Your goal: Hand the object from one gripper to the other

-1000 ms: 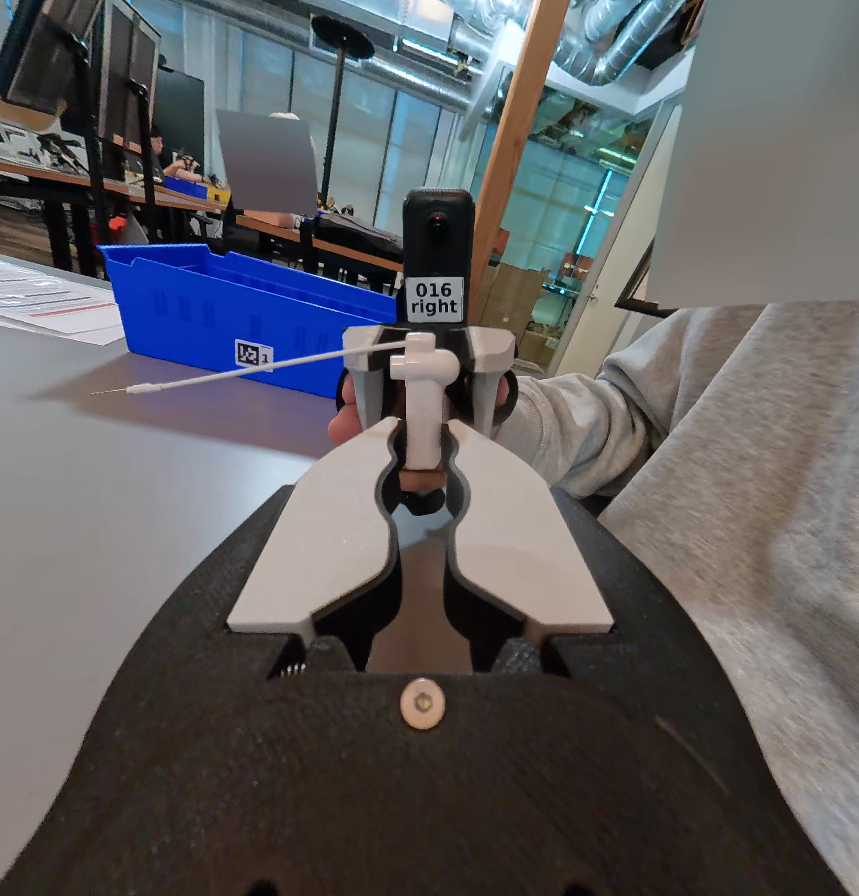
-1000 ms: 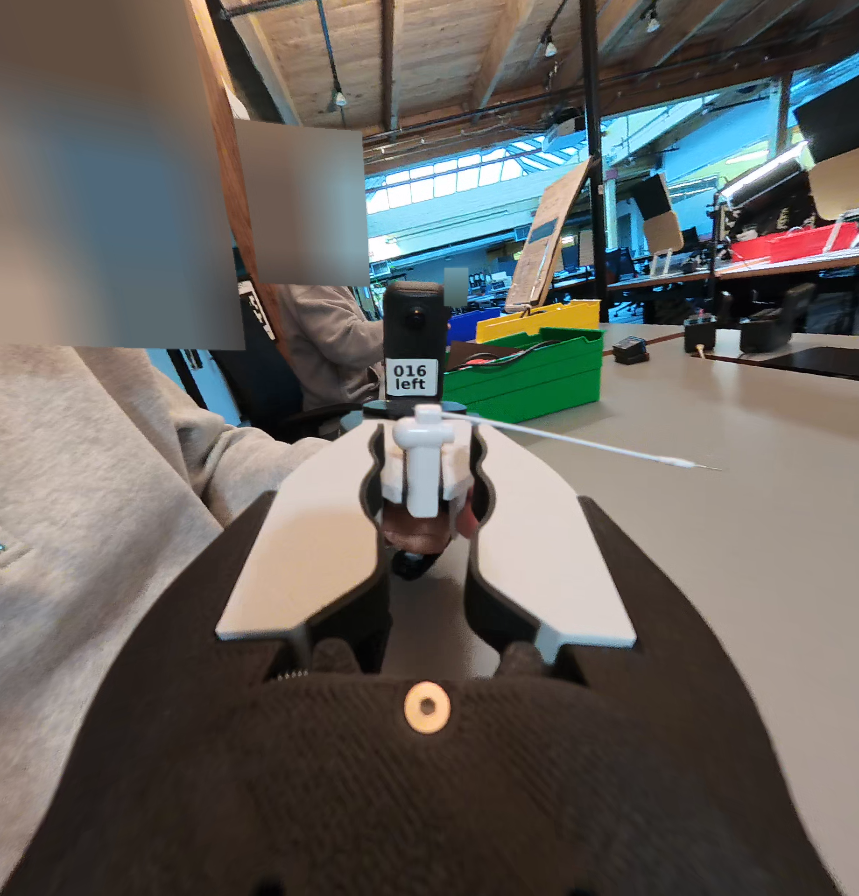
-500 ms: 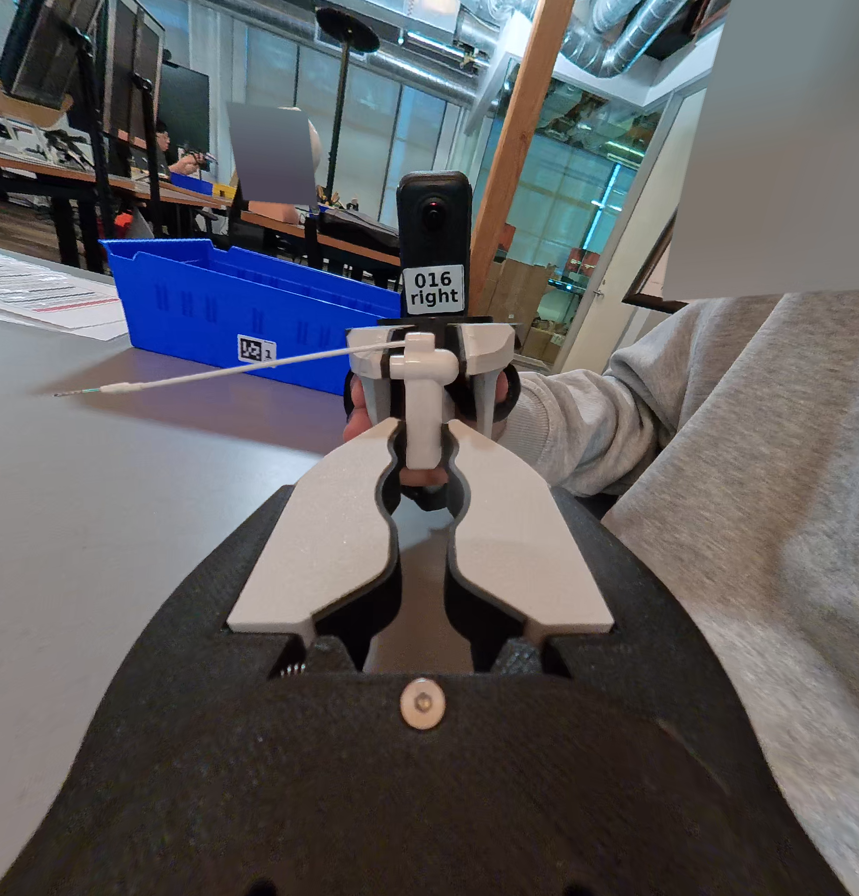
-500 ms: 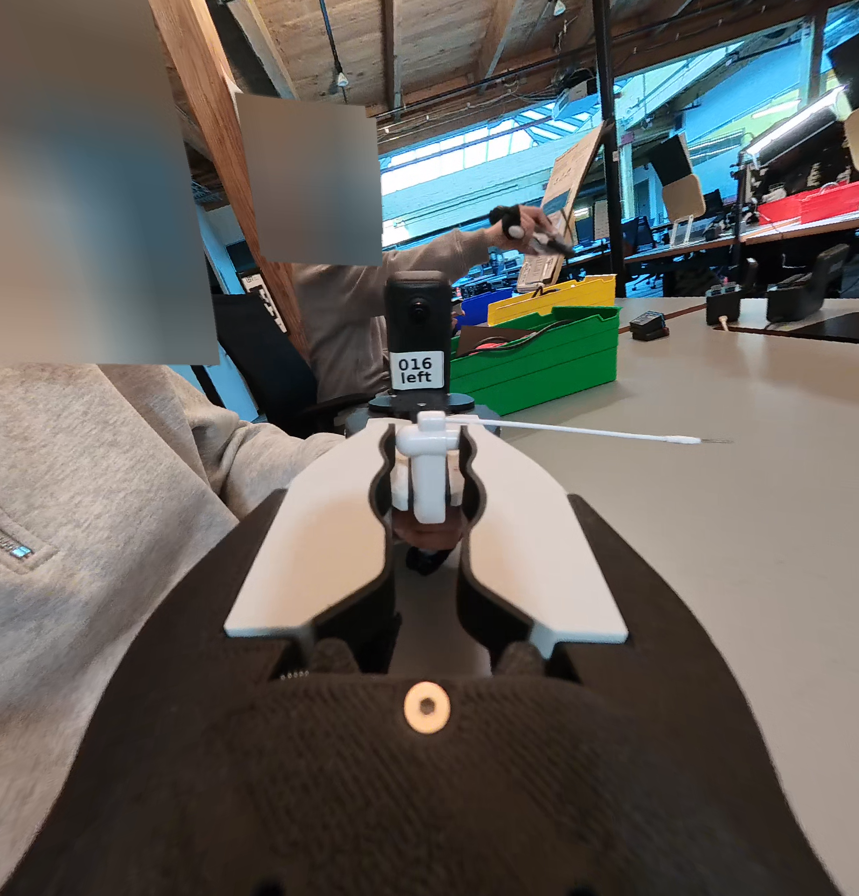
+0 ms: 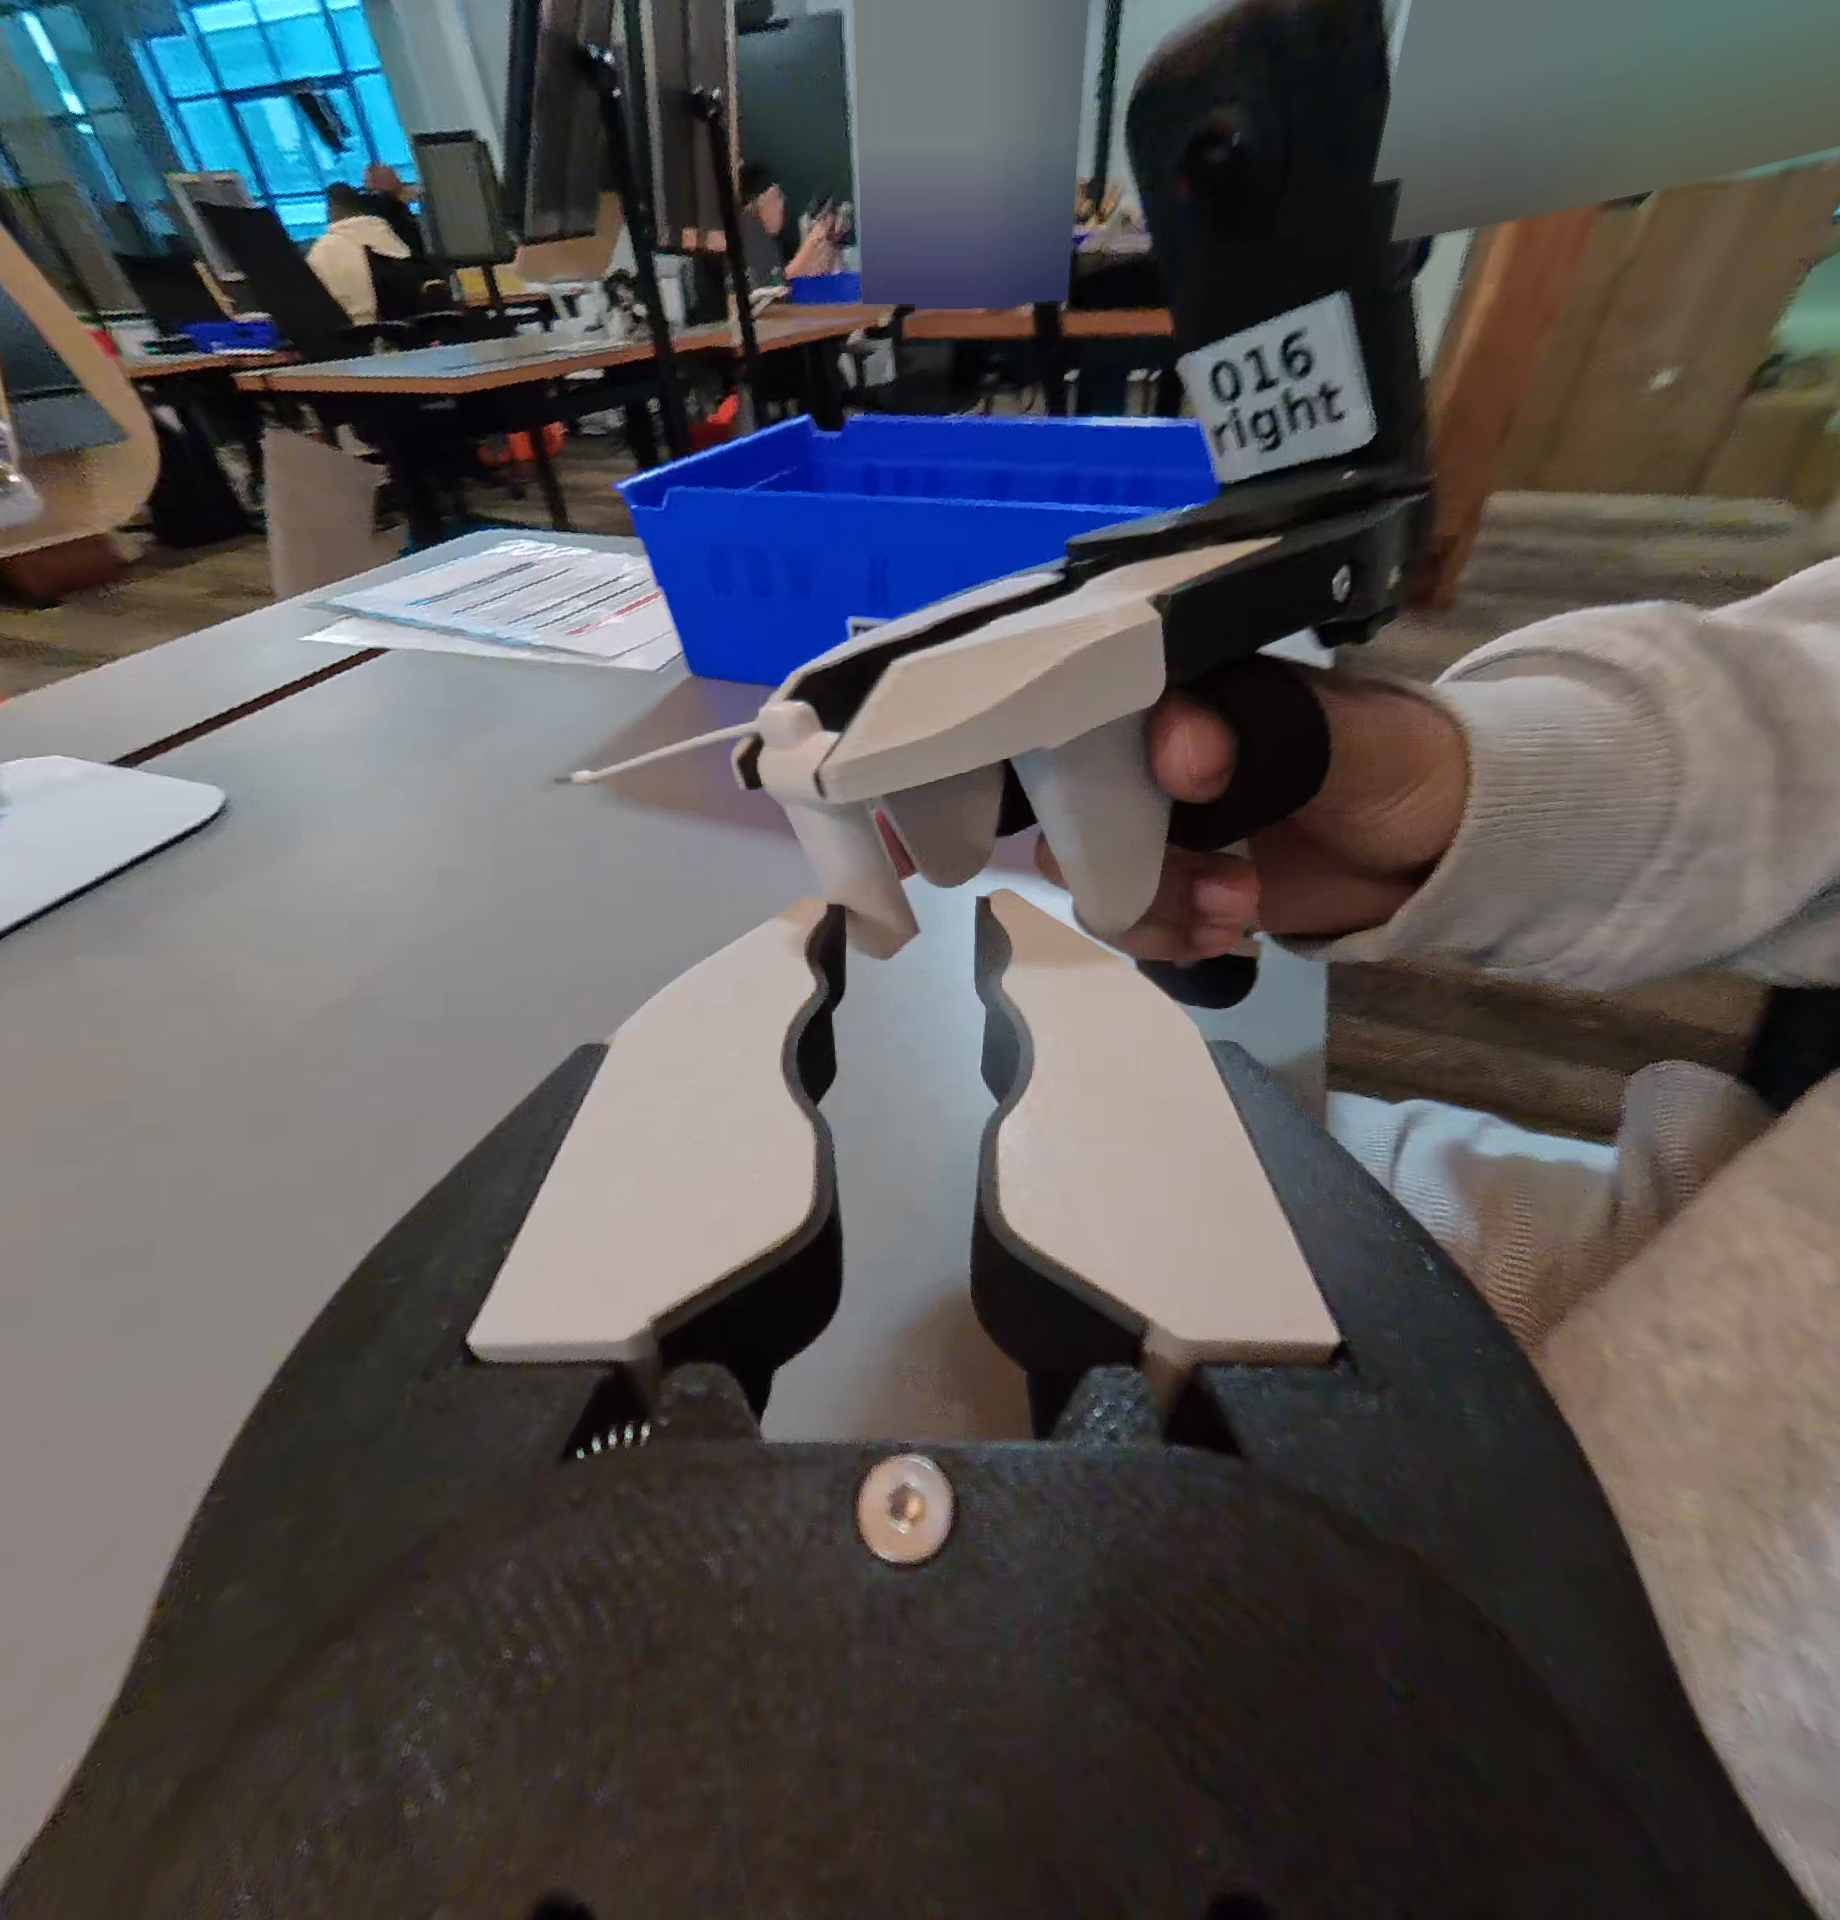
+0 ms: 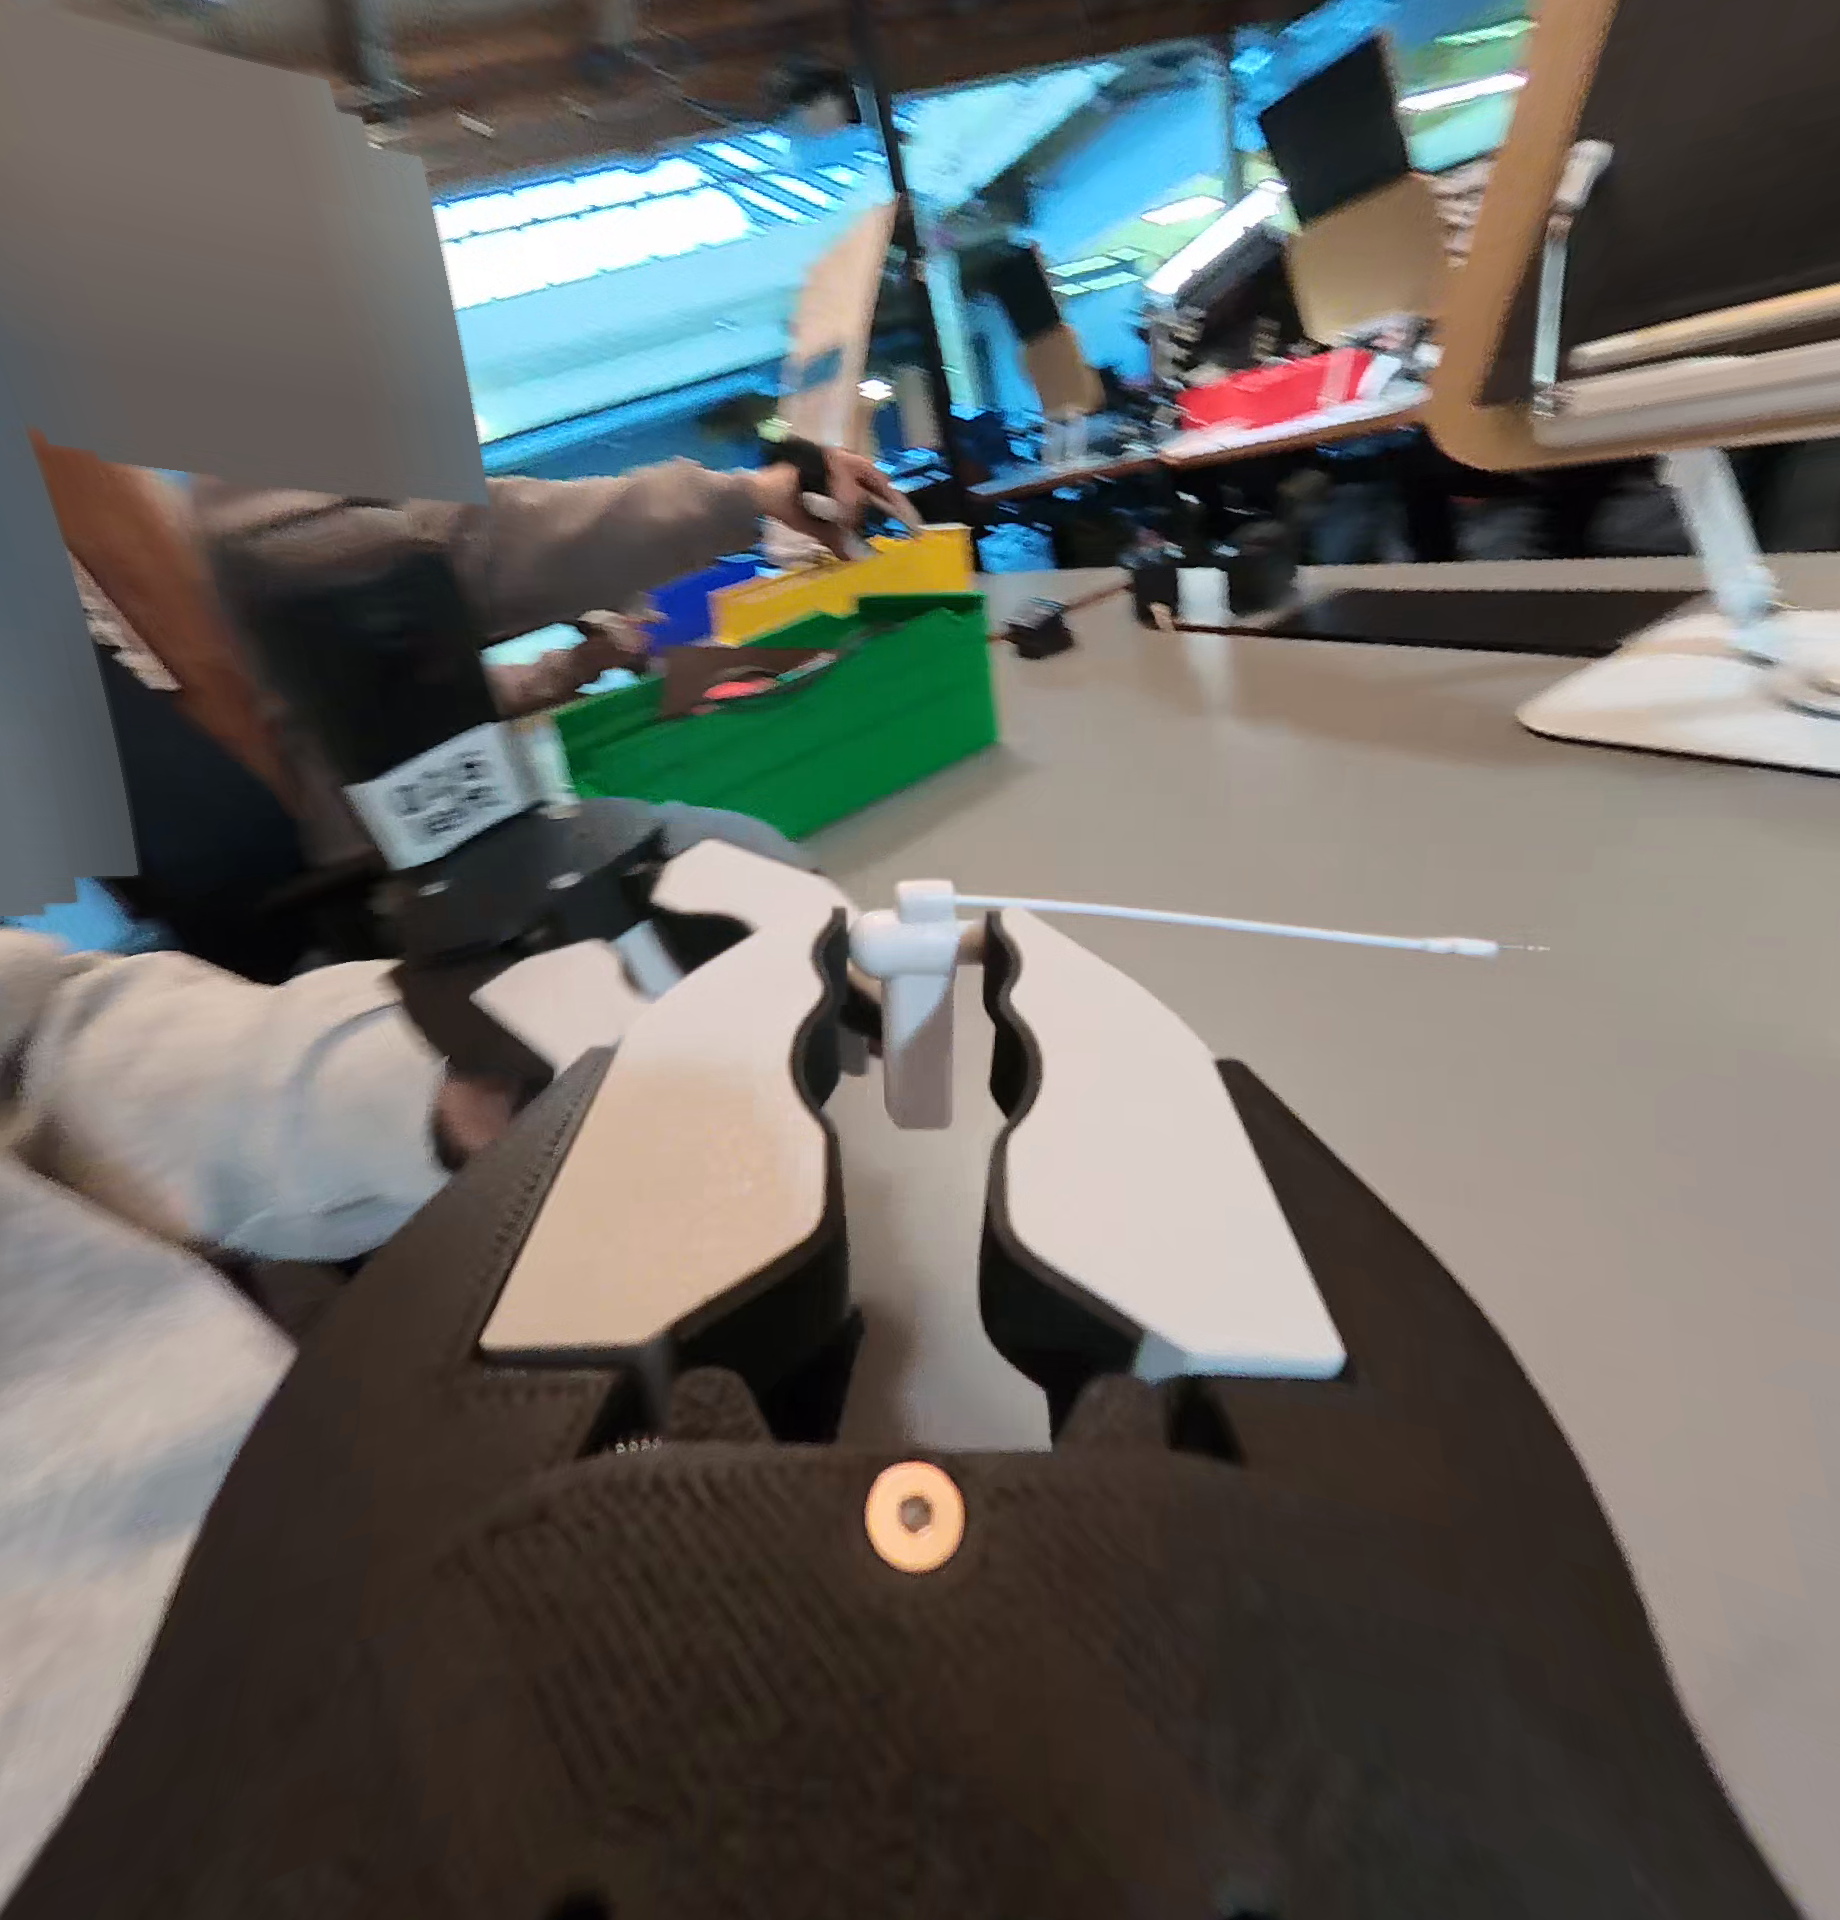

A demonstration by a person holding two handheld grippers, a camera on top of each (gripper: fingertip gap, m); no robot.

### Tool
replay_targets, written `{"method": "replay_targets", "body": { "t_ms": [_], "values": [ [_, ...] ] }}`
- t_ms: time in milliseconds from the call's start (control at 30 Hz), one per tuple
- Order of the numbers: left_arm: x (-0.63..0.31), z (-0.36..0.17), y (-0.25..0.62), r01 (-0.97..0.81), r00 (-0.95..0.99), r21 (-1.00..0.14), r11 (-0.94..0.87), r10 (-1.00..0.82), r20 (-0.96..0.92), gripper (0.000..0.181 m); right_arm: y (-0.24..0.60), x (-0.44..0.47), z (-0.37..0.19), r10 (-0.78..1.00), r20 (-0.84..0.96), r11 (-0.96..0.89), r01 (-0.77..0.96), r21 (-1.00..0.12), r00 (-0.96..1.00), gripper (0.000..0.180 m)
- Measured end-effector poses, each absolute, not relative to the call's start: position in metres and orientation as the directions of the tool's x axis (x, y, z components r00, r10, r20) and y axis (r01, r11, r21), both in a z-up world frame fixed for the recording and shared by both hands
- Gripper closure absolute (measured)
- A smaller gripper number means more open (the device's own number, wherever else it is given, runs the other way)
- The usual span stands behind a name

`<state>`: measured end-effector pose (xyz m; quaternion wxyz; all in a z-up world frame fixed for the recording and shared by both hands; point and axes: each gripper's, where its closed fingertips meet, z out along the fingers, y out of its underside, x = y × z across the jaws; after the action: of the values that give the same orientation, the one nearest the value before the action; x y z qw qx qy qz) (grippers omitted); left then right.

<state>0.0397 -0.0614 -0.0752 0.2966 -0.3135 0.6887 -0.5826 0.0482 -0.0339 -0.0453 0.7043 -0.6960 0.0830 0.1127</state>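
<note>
White plastic tool, a stubby T-shaped handle with a long thin probe, sits clamped between the tips of the right tongs, its probe pointing out to the right over the bench. Half a second ago both tongs pinched the handle nose to nose; now the left tongs have let go, their fingers parted with only bare bench between them, and the handle's lower end hangs just beside the left fingertip. My reading is that the handover is essentially done, and only drawing the two apart remains. In the left wrist view the right tongs have swung side-on, carried by a hand in a grey sleeve. Room is generous ahead and leftward: open bench, then a blue bin and papers well beyond. Farther off to the right stand a green bin and a monitor stand, both clear of the probe tip.
</note>
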Motion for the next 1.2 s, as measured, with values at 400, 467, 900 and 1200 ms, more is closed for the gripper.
{"method": "replay_targets", "body": {
  "t_ms": [400,467,900,1200],
  "values": [
    [0.050,-0.082,-0.049,-0.171,-0.477,-0.982,0.074,-0.879,0.017,0.163,-0.030,0.044,-0.047,-0.066,-0.290,0.017,-0.289,-0.957,0.955,0.154],
    [0.050,-0.081,-0.048,-0.176,-0.478,-0.983,0.059,-0.878,0.033,0.166,-0.029,0.045,-0.048,-0.064,-0.295,0.015,-0.294,-0.956,0.953,0.154],
    [0.039,-0.048,-0.044,-0.171,-0.649,-0.923,-0.344,-0.665,0.368,0.166,-0.039,0.041,-0.031,0.146,-0.311,0.092,-0.326,-0.941,0.939,0.136],
    [0.020,-0.032,-0.055,-0.293,-0.795,-0.823,-0.487,-0.353,0.493,0.167,-0.053,0.039,-0.016,0.455,-0.607,0.028,-0.692,-0.721,0.651,0.146]
  ]
}}
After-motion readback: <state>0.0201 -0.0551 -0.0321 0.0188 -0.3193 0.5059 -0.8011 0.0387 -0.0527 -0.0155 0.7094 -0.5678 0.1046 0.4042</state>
